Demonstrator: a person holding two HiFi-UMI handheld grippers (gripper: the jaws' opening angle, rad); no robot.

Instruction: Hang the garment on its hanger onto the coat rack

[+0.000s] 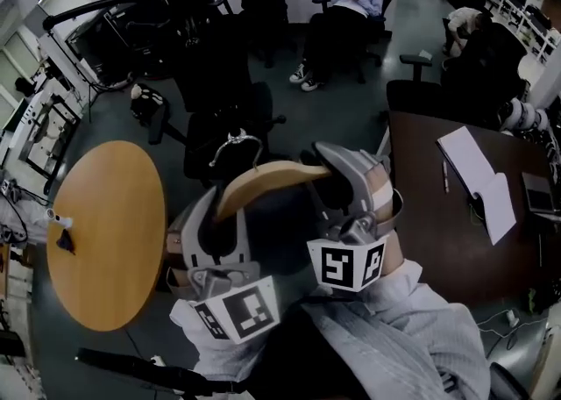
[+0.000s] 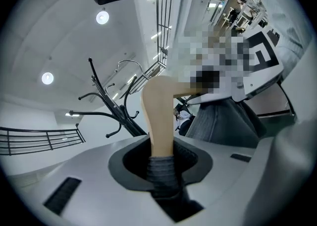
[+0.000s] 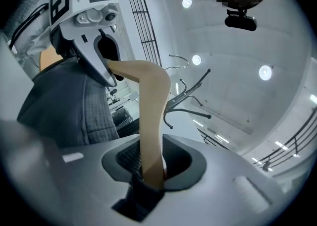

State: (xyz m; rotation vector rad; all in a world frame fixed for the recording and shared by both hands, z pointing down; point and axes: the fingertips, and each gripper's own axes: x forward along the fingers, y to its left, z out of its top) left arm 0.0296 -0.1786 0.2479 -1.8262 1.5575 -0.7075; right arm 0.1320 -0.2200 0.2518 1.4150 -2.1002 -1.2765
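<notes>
A wooden hanger (image 1: 263, 181) with a metal hook (image 1: 235, 139) is held up between my two grippers. My left gripper (image 1: 221, 210) is shut on its left arm, where dark grey garment cloth (image 2: 163, 175) lies between the jaws together with the wood (image 2: 161, 116). My right gripper (image 1: 337, 170) is shut on the right arm (image 3: 151, 116). The garment (image 3: 74, 106) hangs below the hanger. Beyond the hanger, both gripper views show the black coat rack (image 2: 106, 101) (image 3: 185, 101) with its curved pegs. The hook (image 3: 178, 61) stands apart from the pegs.
A round wooden table (image 1: 105, 232) is at the left. A dark desk (image 1: 421, 153) with papers (image 1: 478, 175) is at the right. Black office chairs (image 1: 228, 117) stand ahead, and a person (image 1: 346, 12) sits in one further back.
</notes>
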